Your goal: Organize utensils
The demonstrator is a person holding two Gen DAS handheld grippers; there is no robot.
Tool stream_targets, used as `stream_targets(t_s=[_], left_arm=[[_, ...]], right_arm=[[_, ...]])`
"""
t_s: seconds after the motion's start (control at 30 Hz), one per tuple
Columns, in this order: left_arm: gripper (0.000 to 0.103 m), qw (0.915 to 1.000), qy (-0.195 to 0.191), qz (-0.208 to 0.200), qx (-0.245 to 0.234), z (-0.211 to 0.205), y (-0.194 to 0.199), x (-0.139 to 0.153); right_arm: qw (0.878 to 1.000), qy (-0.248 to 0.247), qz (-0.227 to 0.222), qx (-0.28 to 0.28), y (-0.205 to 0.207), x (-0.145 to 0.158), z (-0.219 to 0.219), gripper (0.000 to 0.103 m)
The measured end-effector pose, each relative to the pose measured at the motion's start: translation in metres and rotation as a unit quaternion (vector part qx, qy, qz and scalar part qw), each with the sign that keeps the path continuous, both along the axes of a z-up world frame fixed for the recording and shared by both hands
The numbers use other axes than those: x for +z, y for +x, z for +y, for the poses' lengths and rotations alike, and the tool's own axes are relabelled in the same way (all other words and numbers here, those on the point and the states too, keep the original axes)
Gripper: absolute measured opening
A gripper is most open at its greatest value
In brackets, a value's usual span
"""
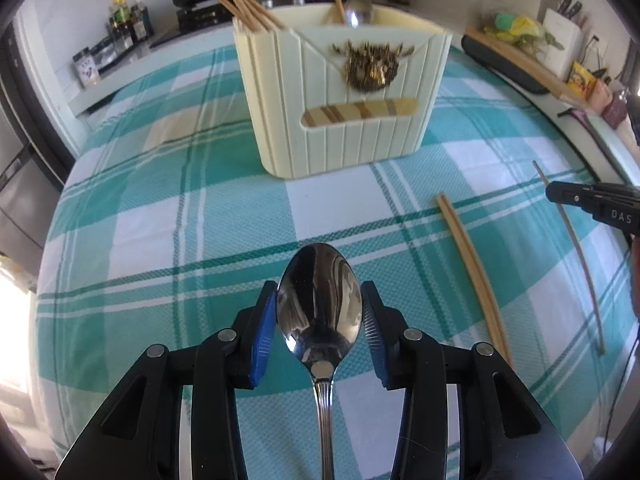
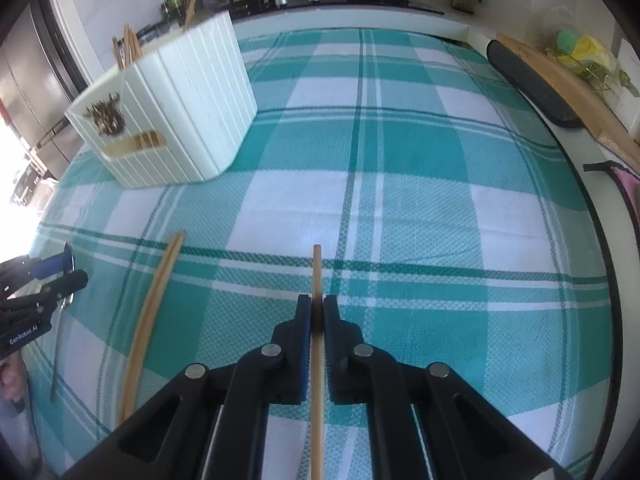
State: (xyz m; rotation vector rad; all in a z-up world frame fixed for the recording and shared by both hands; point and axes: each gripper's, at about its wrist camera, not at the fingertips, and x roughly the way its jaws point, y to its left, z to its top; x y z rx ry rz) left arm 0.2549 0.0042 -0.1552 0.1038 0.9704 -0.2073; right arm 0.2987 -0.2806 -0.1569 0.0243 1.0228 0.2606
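White letters "DAS" printed on the black body of the right gripper (image 1: 554, 192), seen at the frame edge. White lettering "GenRobot.AI" printed on the black body of the left gripper (image 2: 70, 270).

Bright daylight blows out the left edge; fisheye bends the borders, and the holder (image 1: 344, 92) blurs slightly.

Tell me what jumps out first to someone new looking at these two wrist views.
The shiny spoon, bowl up, sits clamped in the left gripper in the foreground of the left wrist view. In the right wrist view, the right gripper is shut on a single chopstick above the teal checked tablecloth. Behind them stands the cream utensil holder, chopsticks already poking out of its top, and a loose chopstick pair lies on the cloth.
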Motion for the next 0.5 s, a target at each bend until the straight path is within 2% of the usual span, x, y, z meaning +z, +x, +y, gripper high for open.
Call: stream_targets(t_s=[0.23, 0.37, 0.5], left_arm=[[0.042, 0.9947, -0.064, -0.081, -0.006, 0.027, -0.051, 0.067], [0.042, 0.9901, -0.091, -0.107, -0.004, 0.036, -0.068, 0.087], [0.042, 0.9863, -0.107, -0.125, 0.000, 0.040, -0.077, 0.097]], right_arm=[[0.993, 0.059, -0.099, 0.014, -0.065, 0.081, -0.002, 0.006], [0.988, 0.061, -0.142, 0.024, -0.101, 0.112, 0.004, 0.006], [0.981, 0.051, -0.182, 0.030, -0.122, 0.129, 0.012, 0.006]])
